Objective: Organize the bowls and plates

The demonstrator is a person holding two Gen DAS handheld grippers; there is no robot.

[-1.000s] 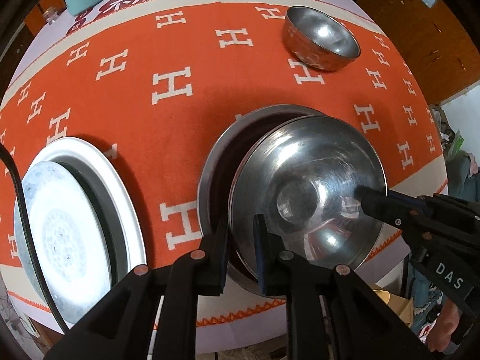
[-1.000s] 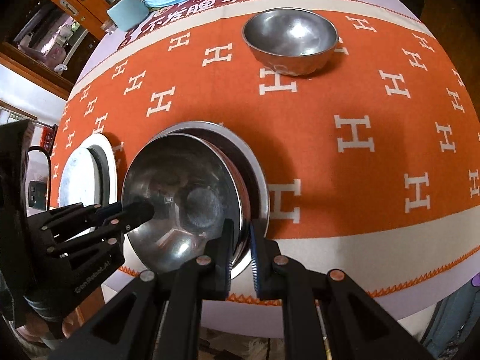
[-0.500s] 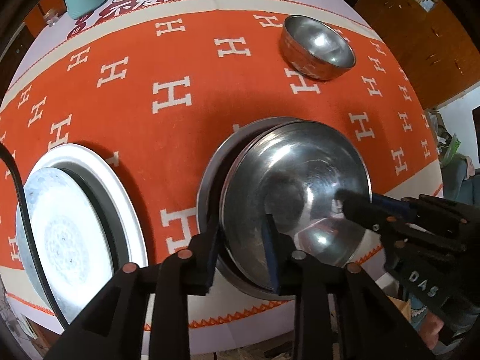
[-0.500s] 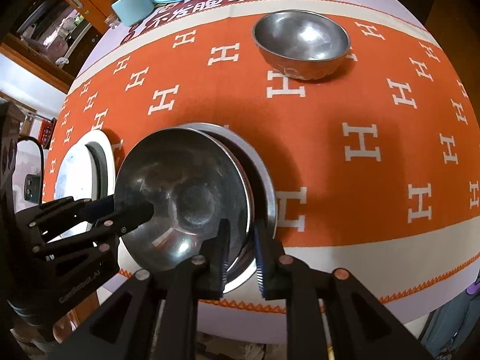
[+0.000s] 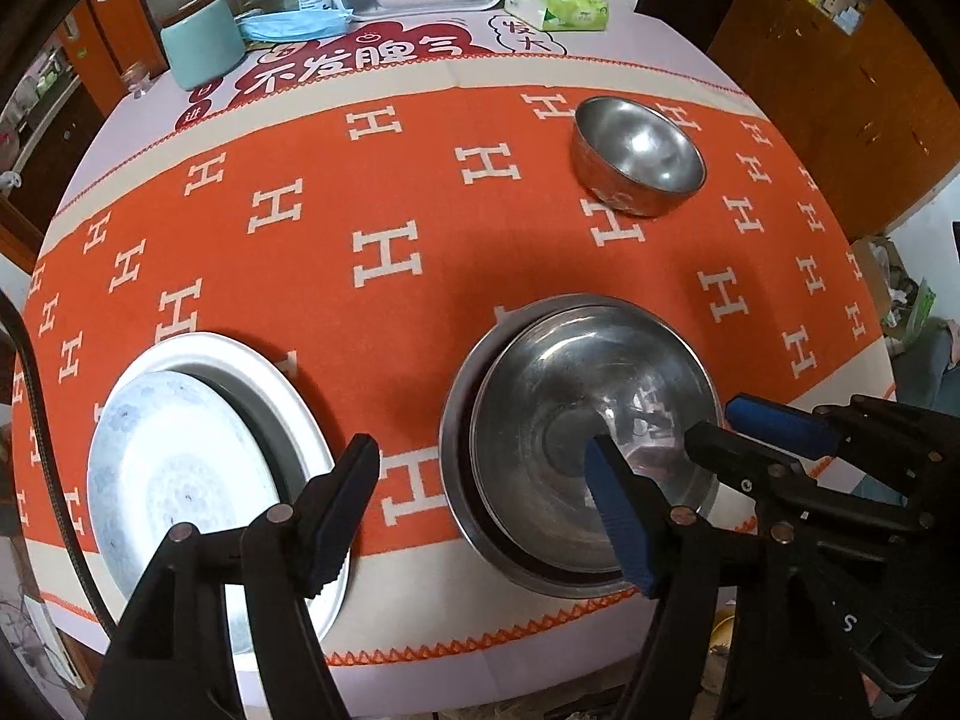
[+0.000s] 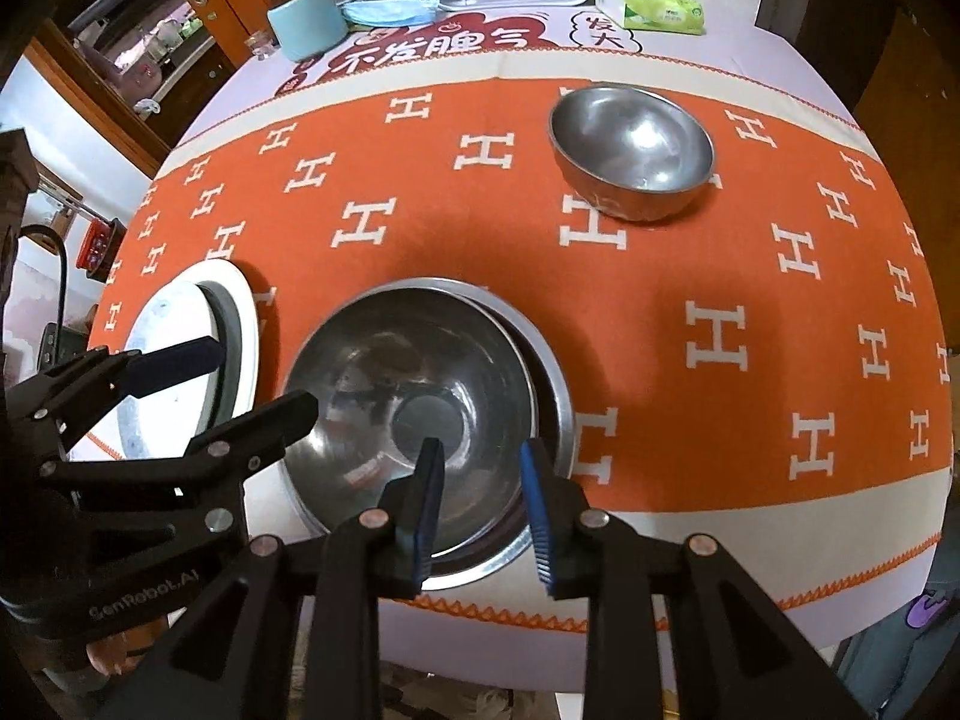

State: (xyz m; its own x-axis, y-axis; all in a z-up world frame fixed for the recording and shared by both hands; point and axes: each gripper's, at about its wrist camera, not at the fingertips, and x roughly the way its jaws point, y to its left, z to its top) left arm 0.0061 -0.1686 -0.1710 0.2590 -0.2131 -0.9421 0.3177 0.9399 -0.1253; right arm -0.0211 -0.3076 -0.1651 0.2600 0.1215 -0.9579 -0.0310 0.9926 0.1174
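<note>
A large steel bowl (image 5: 591,450) is seen nested in a steel basin (image 5: 459,420) near the bench's (image 5: 420,648) front edge. The left claw (image 5: 486,507) is opening above it, nothing gripped between its fingers. The right claw (image 5: 741,429) is also parted at the bowl's right rim. A patterned plate (image 5: 174,480) is stacked on a white plate (image 5: 282,384) toward the front left corner. A small steel bowl (image 5: 636,156) is set well apart toward the back right.

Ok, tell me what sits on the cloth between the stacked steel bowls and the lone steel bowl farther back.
Nothing: between the stacked steel bowls and the lone steel bowl lies only bare orange cloth, clearest in the right wrist view.
</note>
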